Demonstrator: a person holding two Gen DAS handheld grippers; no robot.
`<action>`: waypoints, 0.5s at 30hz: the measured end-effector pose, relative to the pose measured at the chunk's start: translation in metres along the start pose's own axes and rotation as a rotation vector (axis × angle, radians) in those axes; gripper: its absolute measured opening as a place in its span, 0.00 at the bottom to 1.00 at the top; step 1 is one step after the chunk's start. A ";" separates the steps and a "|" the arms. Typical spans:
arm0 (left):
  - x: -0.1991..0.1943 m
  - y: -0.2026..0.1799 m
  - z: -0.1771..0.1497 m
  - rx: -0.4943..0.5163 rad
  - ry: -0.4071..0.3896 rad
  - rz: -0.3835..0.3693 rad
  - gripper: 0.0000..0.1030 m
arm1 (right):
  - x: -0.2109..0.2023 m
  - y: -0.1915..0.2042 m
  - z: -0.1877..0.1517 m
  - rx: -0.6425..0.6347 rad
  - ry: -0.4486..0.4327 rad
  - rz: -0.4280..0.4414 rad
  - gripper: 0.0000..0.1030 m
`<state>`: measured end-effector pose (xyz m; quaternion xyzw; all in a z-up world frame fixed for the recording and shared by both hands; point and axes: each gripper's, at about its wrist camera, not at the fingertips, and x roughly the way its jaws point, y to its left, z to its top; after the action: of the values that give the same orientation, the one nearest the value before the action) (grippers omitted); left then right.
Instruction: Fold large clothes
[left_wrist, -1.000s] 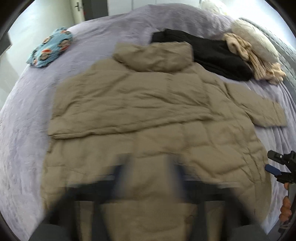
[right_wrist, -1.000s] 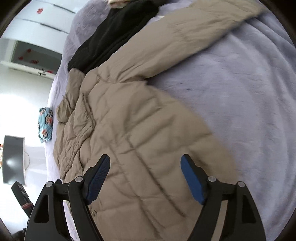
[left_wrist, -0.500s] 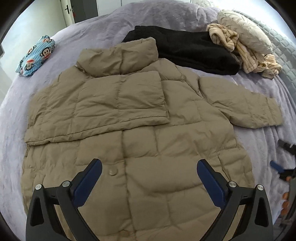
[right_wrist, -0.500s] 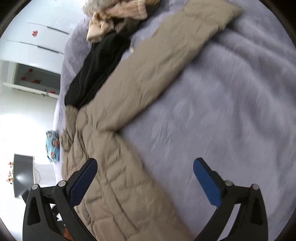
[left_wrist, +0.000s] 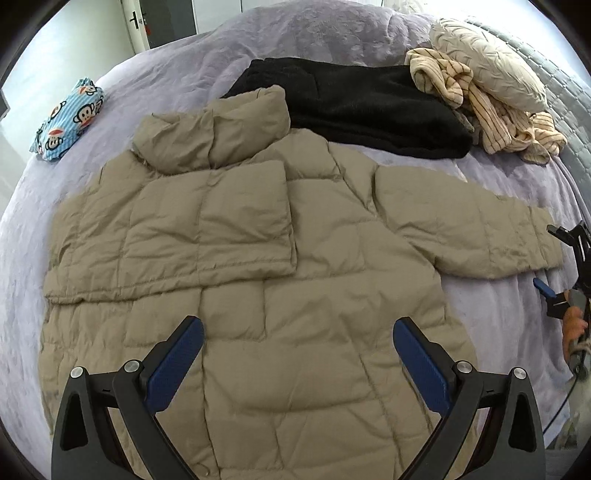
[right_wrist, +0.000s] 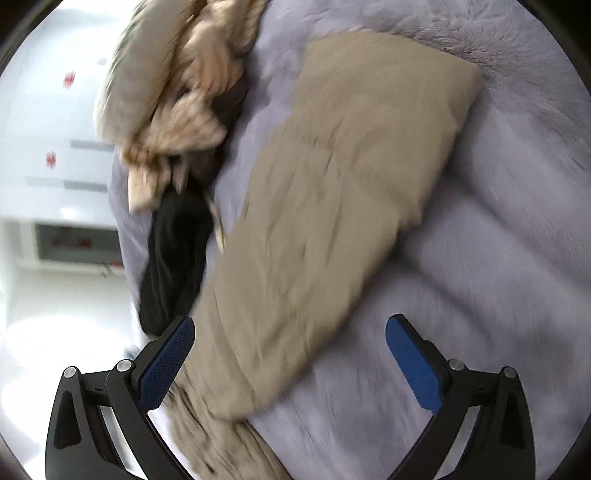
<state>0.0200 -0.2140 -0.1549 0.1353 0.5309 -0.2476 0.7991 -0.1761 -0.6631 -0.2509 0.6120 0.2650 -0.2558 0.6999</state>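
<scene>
Spread flat mid-bed on the lavender plush blanket (left_wrist: 258, 51): a tan quilted puffer jacket (left_wrist: 280, 280), one sleeve folded across its chest, the other sleeve (right_wrist: 332, 206) stretched toward the bed's edge. Left gripper (left_wrist: 295, 365) spread wide above the hem, grasping nothing. Right gripper (right_wrist: 290, 360) released, empty, over the outstretched sleeve.

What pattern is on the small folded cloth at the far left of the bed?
The small blue striped cloth carries cartoon monkey faces; the left wrist view shows it best.
</scene>
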 end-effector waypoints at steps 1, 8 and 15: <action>0.001 0.000 0.005 -0.005 -0.002 0.004 1.00 | 0.003 -0.003 0.007 0.024 -0.008 0.010 1.00; 0.002 0.016 0.022 -0.056 -0.028 0.023 1.00 | 0.022 -0.023 0.032 0.247 -0.039 0.163 0.74; 0.002 0.047 0.024 -0.089 -0.044 0.058 1.00 | 0.031 0.003 0.029 0.220 0.006 0.224 0.07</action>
<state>0.0645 -0.1866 -0.1495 0.1096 0.5194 -0.2034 0.8227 -0.1501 -0.6924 -0.2668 0.7114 0.1676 -0.2020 0.6520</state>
